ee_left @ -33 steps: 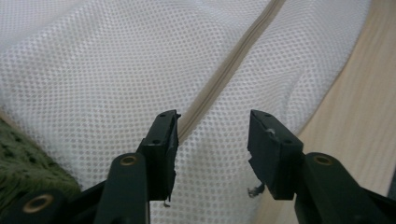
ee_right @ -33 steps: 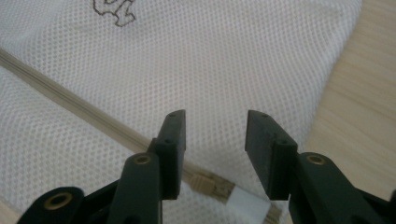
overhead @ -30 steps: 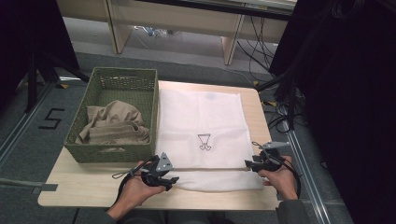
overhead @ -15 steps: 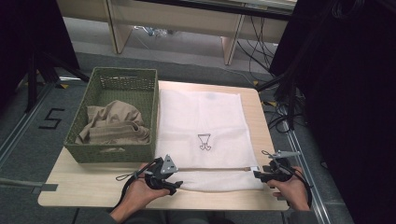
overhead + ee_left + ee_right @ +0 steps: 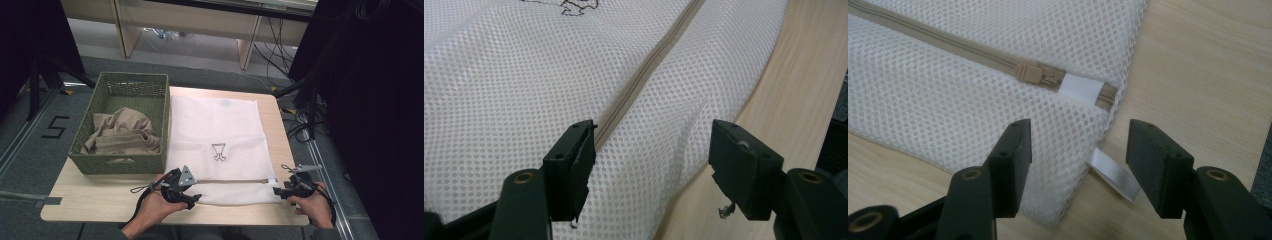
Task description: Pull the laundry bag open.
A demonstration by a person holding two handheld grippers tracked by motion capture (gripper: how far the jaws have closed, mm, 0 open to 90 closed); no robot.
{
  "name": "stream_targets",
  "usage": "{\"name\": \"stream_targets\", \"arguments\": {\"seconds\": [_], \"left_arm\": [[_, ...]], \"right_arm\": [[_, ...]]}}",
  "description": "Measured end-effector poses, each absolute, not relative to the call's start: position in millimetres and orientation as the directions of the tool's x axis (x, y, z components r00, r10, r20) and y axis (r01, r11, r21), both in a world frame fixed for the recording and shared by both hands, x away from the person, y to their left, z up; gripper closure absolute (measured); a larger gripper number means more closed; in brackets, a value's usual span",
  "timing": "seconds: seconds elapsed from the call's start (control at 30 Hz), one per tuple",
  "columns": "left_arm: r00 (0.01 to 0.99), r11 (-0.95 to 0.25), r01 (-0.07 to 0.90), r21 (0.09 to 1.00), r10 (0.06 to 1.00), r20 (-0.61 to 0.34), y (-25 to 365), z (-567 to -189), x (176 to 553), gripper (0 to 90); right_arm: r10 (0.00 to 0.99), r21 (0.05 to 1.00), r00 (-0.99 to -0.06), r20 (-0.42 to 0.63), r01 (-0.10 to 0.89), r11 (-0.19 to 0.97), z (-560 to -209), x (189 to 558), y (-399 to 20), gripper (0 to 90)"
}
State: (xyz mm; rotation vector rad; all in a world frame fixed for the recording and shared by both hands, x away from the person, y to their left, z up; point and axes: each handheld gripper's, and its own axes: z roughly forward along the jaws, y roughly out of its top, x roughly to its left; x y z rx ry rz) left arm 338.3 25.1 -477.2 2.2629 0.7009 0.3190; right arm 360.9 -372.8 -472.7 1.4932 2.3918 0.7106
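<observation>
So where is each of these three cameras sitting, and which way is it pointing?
High view: above the person's side, looking forward and down on the table; both hands, left gripper and right gripper show.
Left gripper view: rides that gripper, looking over the mesh bag; open jaws show.
Right gripper view: rides that gripper, facing the bag's corner.
All share the bag's zipper.

A white mesh laundry bag (image 5: 215,150) lies flat on the tabletop (image 5: 100,200), its beige zipper (image 5: 230,181) closed along the near edge, slider at the right corner.
</observation>
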Motion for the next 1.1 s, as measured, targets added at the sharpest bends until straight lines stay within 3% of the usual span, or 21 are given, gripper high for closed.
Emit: {"name": "stream_targets", "arguments": {"seconds": [1.1], "left_arm": [[0.831, -0.570, 0.389, 0.724, 0.557, -0.009, -2, -479, 349, 33.9]], "right_arm": [[0.886, 0.476, -0.463, 0.004, 0.780, 0.406, -487, 377, -364, 43.8]]}}
